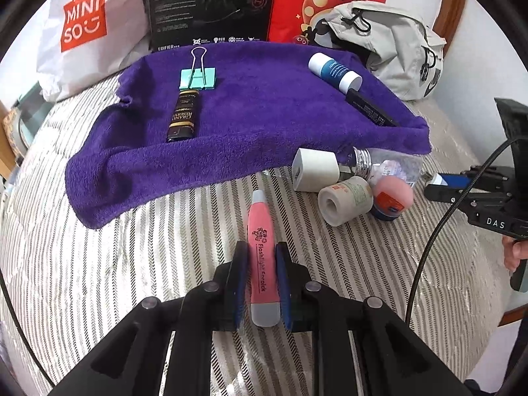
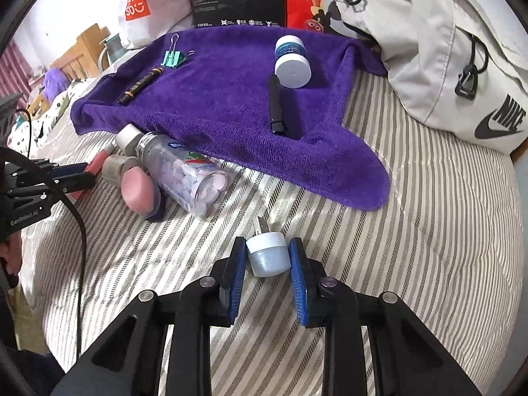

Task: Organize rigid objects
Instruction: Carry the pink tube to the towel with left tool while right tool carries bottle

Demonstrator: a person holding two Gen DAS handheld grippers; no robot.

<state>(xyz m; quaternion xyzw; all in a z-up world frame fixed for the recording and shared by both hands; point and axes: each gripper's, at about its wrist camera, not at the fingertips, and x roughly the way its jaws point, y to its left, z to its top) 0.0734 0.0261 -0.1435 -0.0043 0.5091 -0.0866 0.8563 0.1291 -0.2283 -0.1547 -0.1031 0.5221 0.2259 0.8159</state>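
Pink flashlight earpick (image 1: 260,257) lies on the striped bed (image 1: 132,280), clamped between the pads of the left tool (image 1: 260,264). Right tool (image 2: 268,260) stands partly open around a small white-lidded jar (image 2: 269,254); whether its pads touch is hard to tell. Purple towel (image 1: 247,115) carries a binder clip (image 1: 198,77).
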